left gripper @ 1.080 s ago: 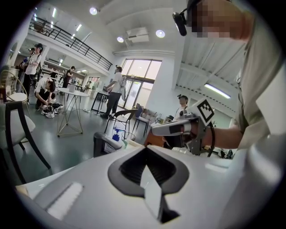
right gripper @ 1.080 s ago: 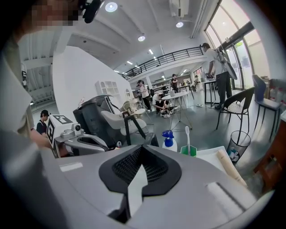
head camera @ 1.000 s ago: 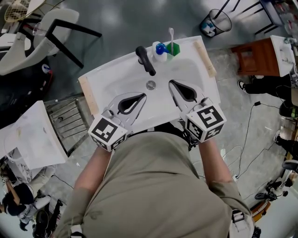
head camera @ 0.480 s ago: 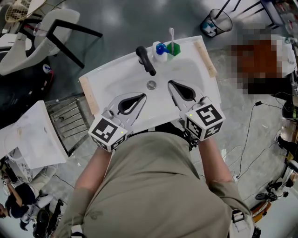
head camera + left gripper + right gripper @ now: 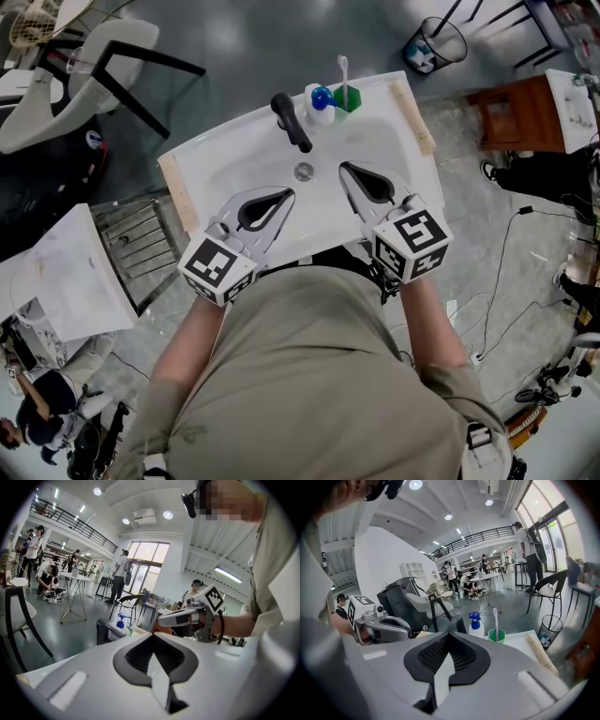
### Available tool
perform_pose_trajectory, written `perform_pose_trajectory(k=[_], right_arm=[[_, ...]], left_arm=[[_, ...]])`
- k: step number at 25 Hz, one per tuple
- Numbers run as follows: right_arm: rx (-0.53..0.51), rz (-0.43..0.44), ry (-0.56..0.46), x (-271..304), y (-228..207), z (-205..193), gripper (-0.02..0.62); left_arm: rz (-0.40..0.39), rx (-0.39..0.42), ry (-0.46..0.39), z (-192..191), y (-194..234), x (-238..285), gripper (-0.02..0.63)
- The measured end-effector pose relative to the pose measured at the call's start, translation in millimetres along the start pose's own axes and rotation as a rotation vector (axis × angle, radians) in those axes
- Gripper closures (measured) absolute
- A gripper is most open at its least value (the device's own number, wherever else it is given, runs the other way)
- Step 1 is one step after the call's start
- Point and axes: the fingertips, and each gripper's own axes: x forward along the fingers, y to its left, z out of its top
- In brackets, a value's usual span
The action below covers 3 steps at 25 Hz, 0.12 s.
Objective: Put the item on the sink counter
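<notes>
Green cup [image 5: 348, 98] stands upright — jaws of left gripper [image 5: 281, 199] and right gripper [image 5: 349, 172] closed, empty; a clumsy reach could topple it.

I find an open lab or workshop hall, not a bathroom. The white sink [image 5: 234, 159] stands free on a grey concrete floor [image 5: 262, 47]. Noted around it: a railed mezzanine [image 5: 478, 537], work tables [image 5: 77, 577], loose cables [image 5: 506, 253], and other people [image 5: 123, 569] at work.
</notes>
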Motion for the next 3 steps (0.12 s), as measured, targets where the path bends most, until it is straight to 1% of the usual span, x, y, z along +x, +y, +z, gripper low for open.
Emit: perform_pose_trajectory(k=[3], right_arm=[[0.000, -0.001, 0.002, -0.2, -1.4, -0.6, 0.584]], left_arm=[[0.000, 0.000, -0.001, 0.4, 0.0, 1.0, 0.600]])
